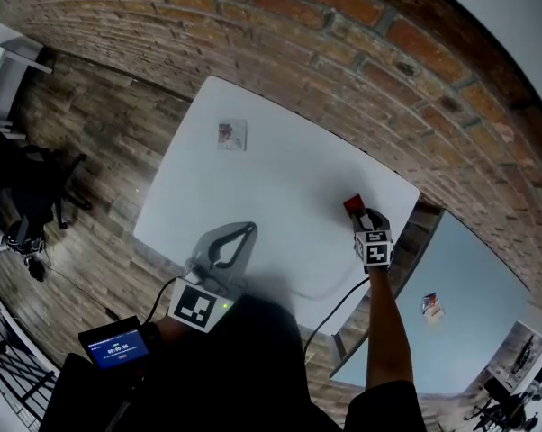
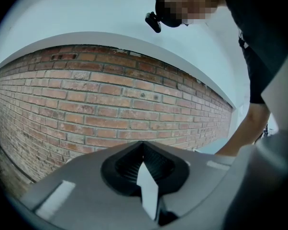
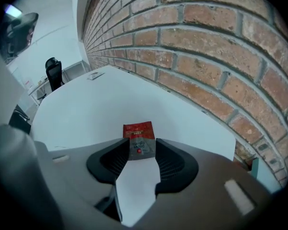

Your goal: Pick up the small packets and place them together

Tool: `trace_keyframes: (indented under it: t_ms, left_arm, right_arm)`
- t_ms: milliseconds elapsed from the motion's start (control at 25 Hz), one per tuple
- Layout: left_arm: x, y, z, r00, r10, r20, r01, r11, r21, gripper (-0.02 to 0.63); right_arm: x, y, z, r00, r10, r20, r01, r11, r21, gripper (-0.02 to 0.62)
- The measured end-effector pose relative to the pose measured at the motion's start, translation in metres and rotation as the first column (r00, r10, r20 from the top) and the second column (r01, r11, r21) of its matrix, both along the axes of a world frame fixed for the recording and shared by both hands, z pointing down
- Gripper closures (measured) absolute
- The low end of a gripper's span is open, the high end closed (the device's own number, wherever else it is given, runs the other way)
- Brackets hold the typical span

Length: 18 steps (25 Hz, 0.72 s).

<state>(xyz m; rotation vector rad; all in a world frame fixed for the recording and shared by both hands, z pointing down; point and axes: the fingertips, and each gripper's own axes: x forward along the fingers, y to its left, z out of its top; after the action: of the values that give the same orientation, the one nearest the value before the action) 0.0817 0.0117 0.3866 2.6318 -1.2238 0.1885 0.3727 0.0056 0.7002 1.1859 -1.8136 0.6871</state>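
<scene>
A small red packet (image 3: pixel 138 131) sits between the pads of my right gripper (image 3: pixel 141 147), which is shut on its lower grey part; the red top sticks out past the tips. In the head view that packet (image 1: pixel 353 204) and the right gripper (image 1: pixel 361 212) are over the white table's (image 1: pixel 280 178) right corner. A second packet (image 1: pixel 232 135), white with a coloured print, lies flat at the table's far left and shows small in the right gripper view (image 3: pixel 95 75). My left gripper (image 1: pixel 250 229) hovers by the near edge, shut and empty, pointing at the brick wall (image 2: pixel 143 145).
A brick wall (image 1: pixel 343 43) runs behind the table. A cable (image 1: pixel 336 286) trails across the table's near right edge. A second, bluish table (image 1: pixel 469 313) with a small item (image 1: pixel 432 307) stands to the right. A dark chair (image 1: pixel 28 196) is on the wood floor at left.
</scene>
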Motion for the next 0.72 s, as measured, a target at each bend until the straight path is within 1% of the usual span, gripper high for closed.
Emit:
trace_keyframes:
  t_ms: [80, 200, 320, 440, 520, 600, 720]
  left_arm:
    - [-0.001, 0.002, 0.003, 1.000, 0.003, 0.003, -0.003, 1.000, -0.009, 0.606]
    - [-0.001, 0.002, 0.007, 1.000, 0.008, 0.006, -0.008, 1.000, -0.016, 0.606]
    - [0.002, 0.002, 0.007, 1.000, 0.014, 0.003, -0.014, 1.000, -0.006, 0.606]
    - [0.007, 0.005, 0.009, 0.999, 0.037, 0.011, -0.037, 0.999, -0.011, 0.606]
    - [0.006, 0.005, 0.012, 0.999, 0.038, 0.006, -0.037, 0.999, -0.025, 0.606]
    - [0.003, 0.005, 0.012, 1.000, 0.031, 0.001, -0.031, 0.999, -0.030, 0.606]
    - [0.001, 0.004, 0.011, 1.000, 0.022, -0.002, -0.022, 0.999, -0.028, 0.606]
  right_arm:
    - [0.000, 0.001, -0.002, 1.000, -0.016, -0.010, 0.016, 1.000, 0.005, 0.420]
    - [-0.004, -0.006, 0.000, 1.000, 0.016, -0.009, -0.016, 1.000, -0.012, 0.420]
    - [-0.010, -0.016, 0.005, 0.998, 0.047, -0.037, -0.048, 0.998, -0.043, 0.431]
    - [-0.012, -0.020, 0.011, 0.998, 0.035, -0.045, -0.038, 0.996, -0.080, 0.443]
    - [-0.014, -0.019, 0.012, 0.999, -0.021, -0.048, 0.016, 0.994, -0.106, 0.446]
    - [-0.017, -0.018, 0.012, 0.994, -0.099, -0.053, 0.092, 0.988, -0.125, 0.445]
    - [-0.019, -0.014, 0.012, 0.975, -0.215, -0.054, 0.206, 0.968, -0.140, 0.445]
